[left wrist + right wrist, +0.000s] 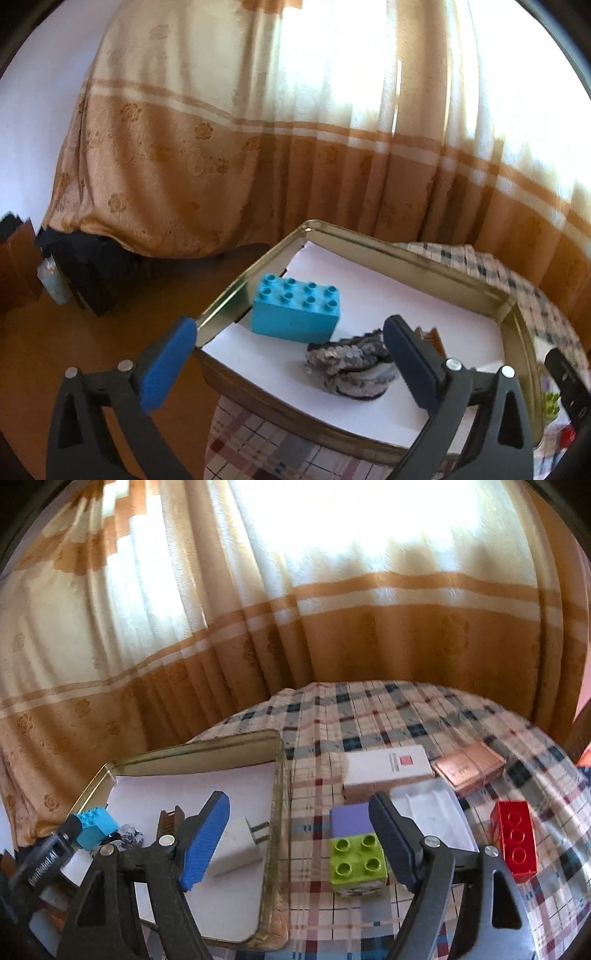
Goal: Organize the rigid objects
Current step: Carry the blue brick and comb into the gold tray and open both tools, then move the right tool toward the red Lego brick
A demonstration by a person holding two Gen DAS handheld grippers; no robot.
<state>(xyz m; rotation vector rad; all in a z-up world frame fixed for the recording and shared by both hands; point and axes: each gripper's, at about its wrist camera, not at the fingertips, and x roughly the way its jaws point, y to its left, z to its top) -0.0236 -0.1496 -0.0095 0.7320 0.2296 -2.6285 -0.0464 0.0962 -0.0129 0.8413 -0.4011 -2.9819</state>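
From the left wrist camera, the left gripper (291,363) stands with its jaws wide apart and nothing between the pads. Below and ahead of it sits a shallow gold tin tray (417,254) lined with white paper (388,295), resting on a plaid tablecloth (255,446). Inside the tray, a turquoise studded brick (295,312) lies near the left wall, studs up. Just beside it, toward the right finger, is a silvery sequinned item (347,363); what it is cannot be told. A brown comb (430,338) shows partly behind the right finger. A patterned beige and orange curtain (258,129) hangs behind. No writing is readable in this view.

From the right wrist camera, the right gripper (301,843) also has its jaws apart, holding nothing; it straddles the tray's right wall (275,834). A white plug adapter (240,843) lies on the paper inside the tray, prongs toward that wall. On the cloth just outside are a lime green brick (356,860), studs up, with a lilac block (349,819) touching its far side. Farther back lie a white box (388,768) bearing a small red square label with tiny illegible print, a copper-coloured box (469,768), and a pale plastic lid (432,808). A red brick (515,838) lies on its side to the right. At the far left, the other gripper's black body carries white lettering that looks like "GenRobot.AI" (42,864).
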